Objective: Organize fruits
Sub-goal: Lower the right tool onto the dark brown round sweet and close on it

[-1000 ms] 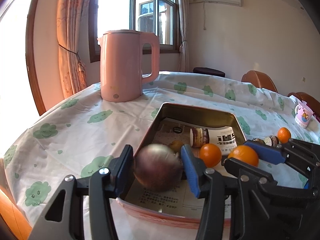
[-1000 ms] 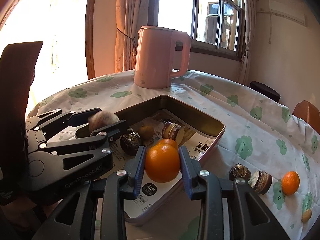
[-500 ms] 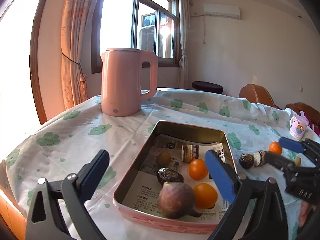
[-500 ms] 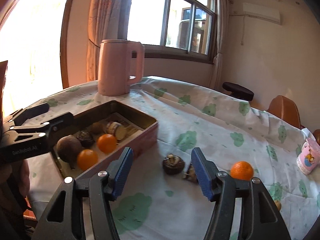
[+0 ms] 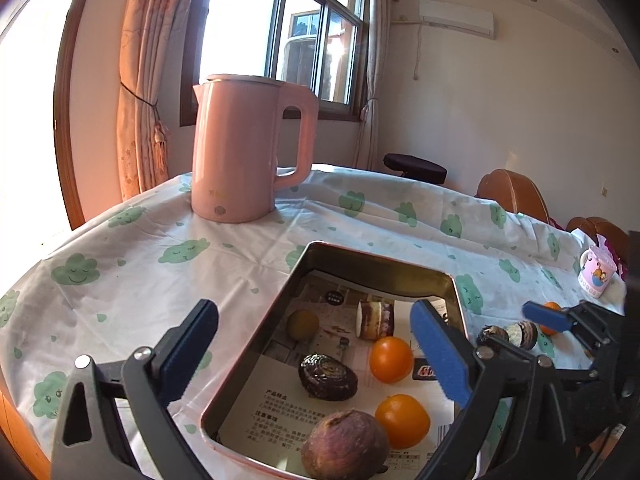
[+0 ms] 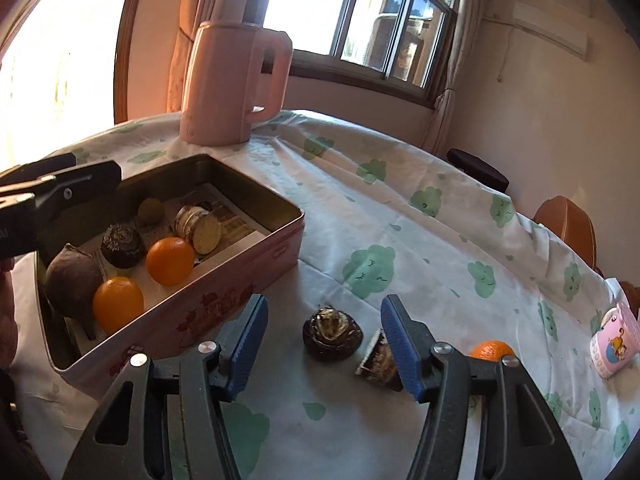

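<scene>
On the cloud-print tablecloth (image 6: 400, 208), a dark round fruit (image 6: 332, 334) sits just beside the pink tin (image 6: 224, 300); it looks firm, light, likely to roll, best pinched across its middle. The right gripper (image 6: 322, 348), jaws just closing, brackets it untouched; the left gripper (image 5: 316, 360) gapes empty over the tin.

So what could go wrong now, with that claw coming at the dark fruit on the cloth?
The right gripper, whose jaws have just been closing, frames the dark fruit, but one finger sits against the cut piece and might knock it aside. The loose tablecloth could let the fruit roll. The tin is already crowded.
</scene>
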`<state>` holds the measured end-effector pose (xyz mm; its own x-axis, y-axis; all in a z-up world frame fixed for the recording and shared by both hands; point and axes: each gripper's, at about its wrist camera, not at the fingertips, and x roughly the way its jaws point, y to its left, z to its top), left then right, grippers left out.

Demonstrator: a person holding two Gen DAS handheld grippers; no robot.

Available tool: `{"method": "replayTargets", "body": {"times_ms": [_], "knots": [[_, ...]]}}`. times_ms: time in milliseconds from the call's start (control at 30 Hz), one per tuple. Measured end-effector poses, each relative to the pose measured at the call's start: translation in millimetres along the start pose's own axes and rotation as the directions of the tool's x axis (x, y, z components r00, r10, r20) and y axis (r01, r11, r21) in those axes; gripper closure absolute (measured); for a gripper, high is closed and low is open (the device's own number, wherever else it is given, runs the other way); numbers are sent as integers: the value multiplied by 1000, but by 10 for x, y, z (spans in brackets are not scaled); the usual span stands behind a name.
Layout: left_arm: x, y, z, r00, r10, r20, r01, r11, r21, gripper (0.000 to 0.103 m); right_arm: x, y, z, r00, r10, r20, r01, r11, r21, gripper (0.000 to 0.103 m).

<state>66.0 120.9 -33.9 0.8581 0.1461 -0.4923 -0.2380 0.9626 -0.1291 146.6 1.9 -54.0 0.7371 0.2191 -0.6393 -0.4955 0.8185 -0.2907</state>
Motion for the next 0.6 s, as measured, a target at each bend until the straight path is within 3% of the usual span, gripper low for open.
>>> {"method": "replayTargets", "body": {"times_ms": [233, 433, 600], "knots": [[-7, 50, -7, 1000, -5, 0, 5, 1000, -15, 4, 337, -8, 8, 987, -43, -157, 42, 999, -13, 52], [-13, 49, -1, 1000, -11, -3, 11, 1000, -15, 4, 360, -7, 31, 983, -70, -169, 67, 998, -22, 67], [-58, -18, 24, 1000, -22, 3, 22, 1000, -4, 4, 283, -82, 34, 990, -49, -132, 52, 998, 24, 67]]}}
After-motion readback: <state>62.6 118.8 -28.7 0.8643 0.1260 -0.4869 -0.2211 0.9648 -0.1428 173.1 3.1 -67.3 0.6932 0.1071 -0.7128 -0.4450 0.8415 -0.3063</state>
